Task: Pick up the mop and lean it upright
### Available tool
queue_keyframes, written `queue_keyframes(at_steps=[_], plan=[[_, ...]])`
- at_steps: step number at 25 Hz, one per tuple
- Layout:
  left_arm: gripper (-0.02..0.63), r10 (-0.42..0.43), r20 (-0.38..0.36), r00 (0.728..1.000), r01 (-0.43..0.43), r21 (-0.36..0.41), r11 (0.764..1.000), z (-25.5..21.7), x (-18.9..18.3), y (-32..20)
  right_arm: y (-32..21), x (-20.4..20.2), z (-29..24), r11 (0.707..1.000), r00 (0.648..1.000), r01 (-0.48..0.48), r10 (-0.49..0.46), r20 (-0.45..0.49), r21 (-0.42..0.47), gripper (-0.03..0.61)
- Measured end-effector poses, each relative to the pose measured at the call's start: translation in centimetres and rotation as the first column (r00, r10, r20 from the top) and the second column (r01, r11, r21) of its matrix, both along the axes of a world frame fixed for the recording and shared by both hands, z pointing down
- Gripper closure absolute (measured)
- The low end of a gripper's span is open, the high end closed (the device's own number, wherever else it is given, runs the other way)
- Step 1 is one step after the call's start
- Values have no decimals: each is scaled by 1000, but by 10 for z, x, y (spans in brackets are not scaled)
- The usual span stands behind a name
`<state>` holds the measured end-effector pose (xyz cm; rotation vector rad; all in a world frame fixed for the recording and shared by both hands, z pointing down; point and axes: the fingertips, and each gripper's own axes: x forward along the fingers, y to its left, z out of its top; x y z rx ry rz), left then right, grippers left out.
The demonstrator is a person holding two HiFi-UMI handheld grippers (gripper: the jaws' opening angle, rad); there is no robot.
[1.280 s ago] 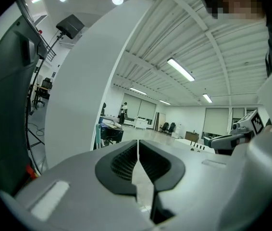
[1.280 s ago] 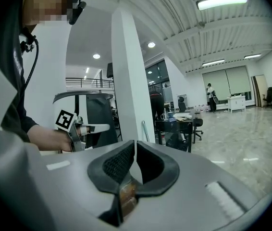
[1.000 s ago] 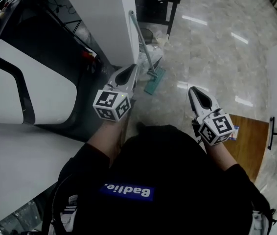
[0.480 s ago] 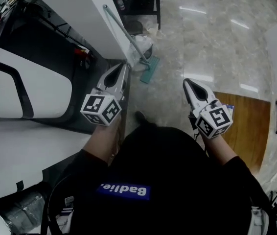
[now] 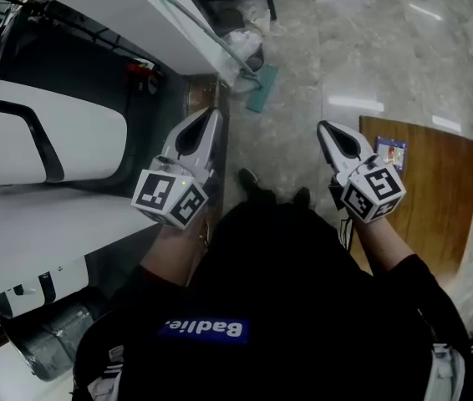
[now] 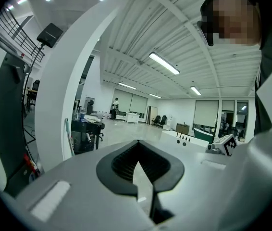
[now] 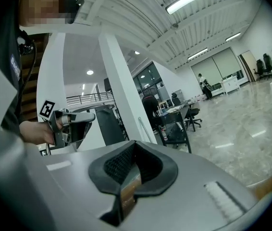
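With the jaws of your left gripper [image 5: 212, 115] and right gripper [image 5: 325, 129] closed on nothing, the mop [image 5: 209, 38] leans on the far pillar [image 5: 128, 11]; it seems light, stiff, a little slippery, so grip mid-handle.

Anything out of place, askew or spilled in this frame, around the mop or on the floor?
Nothing looks spilled or damaged. The mop leans at a slant against the white pillar, its teal head on the floor. The only oddity is a small blue card lying on the wooden board.
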<state>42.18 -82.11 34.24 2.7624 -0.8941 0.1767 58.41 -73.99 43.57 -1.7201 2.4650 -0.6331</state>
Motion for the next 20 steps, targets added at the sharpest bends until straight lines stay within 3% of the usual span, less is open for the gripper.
queue_keyframes(at_steps=[11,20], plan=[[594,108,-28,994,-108,-10,994,7,-11,34,31,-29,-12,999,999,-37,37,11,7,574],[594,188,-101,977,-190,-10,982,14,-120,72,45,-166,-24,998,999,-52,52,-16,19,575]])
